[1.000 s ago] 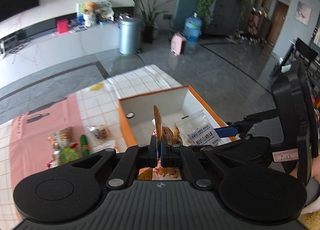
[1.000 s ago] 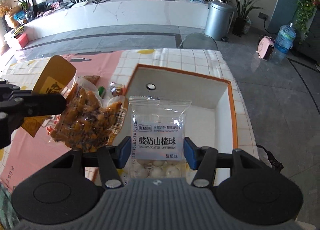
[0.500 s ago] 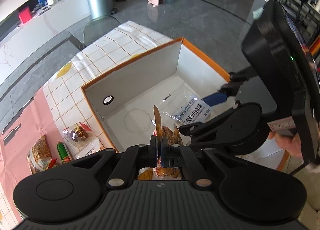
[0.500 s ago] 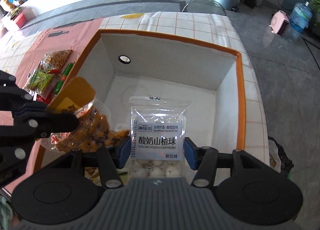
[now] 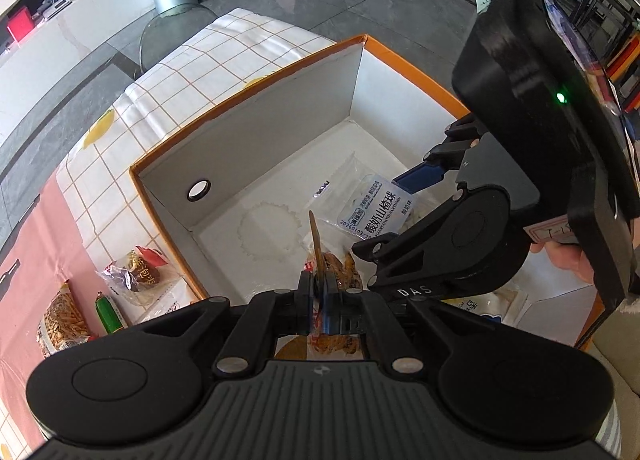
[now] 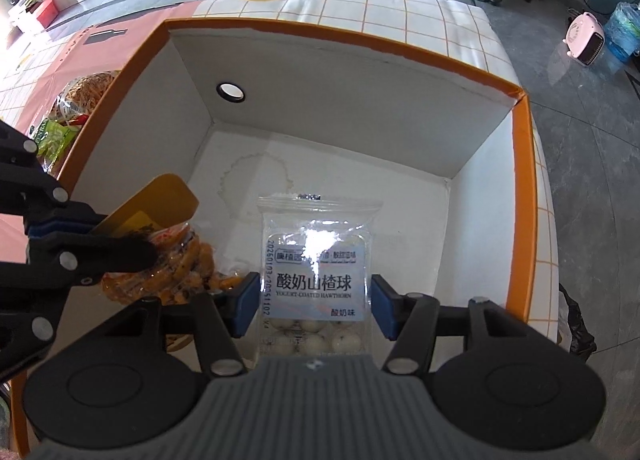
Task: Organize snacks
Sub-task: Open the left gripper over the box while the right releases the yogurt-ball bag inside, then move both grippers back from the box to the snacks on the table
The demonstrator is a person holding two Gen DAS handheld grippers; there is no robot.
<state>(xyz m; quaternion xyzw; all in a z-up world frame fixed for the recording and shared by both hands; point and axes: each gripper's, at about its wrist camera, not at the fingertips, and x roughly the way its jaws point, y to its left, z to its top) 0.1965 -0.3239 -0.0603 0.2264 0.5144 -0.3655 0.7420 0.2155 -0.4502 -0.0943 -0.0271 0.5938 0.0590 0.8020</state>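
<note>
We are partway through the task: both claws are lowered into the open orange-rimmed box, each with one packet, and neither packet has been let go. The left claw is clenched on the yellow header card of a bag of orange-brown fried snacks, which hangs low by the box's left wall. The right claw has its blue pads to either side of a clear packet of yogurt-coated hawthorn balls; its jaws are opening at this moment, and the right pad shows a narrow gap to the packet edge, so we judge the grip to be releasing with the packet between the pads. A further pale packet already lies near the box's near edge. Still to be packed, as far as we can see, are a noodle-snack bag, a green stick-shaped item, and a red and purple wrapped snack, all on the table beside the box's left wall. The hawthorn packet lies with its long axis from the claw toward the box's far wall, sealed top edge pointing that way, label upward. The fried-snack bag hangs with its header card uppermost and its long axis roughly vertical.
</note>
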